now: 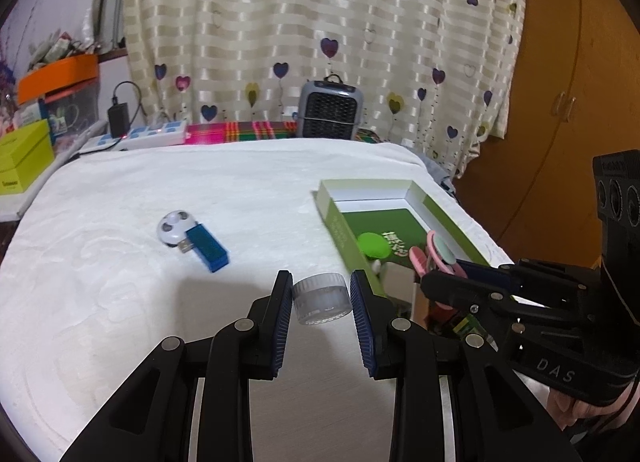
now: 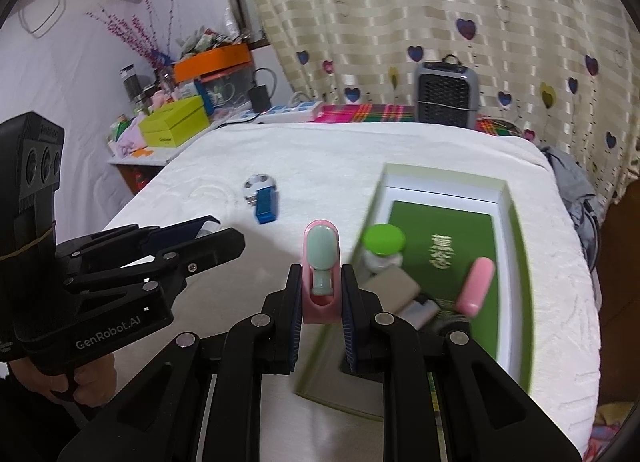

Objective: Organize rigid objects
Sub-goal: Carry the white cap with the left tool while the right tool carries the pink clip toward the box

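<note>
Box [image 2: 516, 222] contents sit half hidden behind the right hand-held gripper [image 2: 320, 294], which clamps a pink roller [image 2: 321, 262] pointing lengthwise away, just left of the box. Left hand-held gripper [image 1: 322, 294] pinches a clear jar [image 1: 321, 298], lying sideways.

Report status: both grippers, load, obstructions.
Left gripper shut on clear jar. Right gripper shut on pink clip, beside green box. Nothing blocking.

Green box [image 2: 516, 222], blue USB stick [image 1: 208, 248], heart-patterned cream curtain [image 1: 320, 22]
</note>
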Available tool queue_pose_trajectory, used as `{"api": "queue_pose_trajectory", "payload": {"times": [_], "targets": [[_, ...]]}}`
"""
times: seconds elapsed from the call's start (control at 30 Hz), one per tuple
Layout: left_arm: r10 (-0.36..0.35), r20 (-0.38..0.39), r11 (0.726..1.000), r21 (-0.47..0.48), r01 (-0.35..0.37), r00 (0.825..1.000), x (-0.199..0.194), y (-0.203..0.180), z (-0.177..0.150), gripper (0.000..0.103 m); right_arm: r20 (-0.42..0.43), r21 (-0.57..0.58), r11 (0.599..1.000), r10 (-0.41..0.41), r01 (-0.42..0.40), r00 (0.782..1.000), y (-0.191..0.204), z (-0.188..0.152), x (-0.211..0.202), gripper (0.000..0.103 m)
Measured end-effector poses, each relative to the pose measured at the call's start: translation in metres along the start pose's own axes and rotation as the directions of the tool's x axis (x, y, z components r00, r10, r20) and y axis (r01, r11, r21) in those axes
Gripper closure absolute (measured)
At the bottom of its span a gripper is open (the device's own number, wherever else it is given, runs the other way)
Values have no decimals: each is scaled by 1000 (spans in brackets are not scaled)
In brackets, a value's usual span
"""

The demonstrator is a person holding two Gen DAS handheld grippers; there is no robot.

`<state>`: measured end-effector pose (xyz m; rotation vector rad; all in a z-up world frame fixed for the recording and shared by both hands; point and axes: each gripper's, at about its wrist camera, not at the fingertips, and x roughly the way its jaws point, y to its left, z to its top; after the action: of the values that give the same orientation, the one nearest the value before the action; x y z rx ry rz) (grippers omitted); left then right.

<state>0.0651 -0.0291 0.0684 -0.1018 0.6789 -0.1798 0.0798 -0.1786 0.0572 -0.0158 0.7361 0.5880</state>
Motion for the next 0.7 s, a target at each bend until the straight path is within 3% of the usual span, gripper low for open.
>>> {"api": "queue_pose_trajectory", "payload": {"times": [0.37,0.7], "targets": [[-52,-16,998,44,53,999,16,-33,5,75,26,100,992,-75,72,997,-49,-7,-21,85],[-87,-38,994,66,89,995,26,-46,5,75,14,142,985,-102,99,995,-70,-11,-21,85]]}}
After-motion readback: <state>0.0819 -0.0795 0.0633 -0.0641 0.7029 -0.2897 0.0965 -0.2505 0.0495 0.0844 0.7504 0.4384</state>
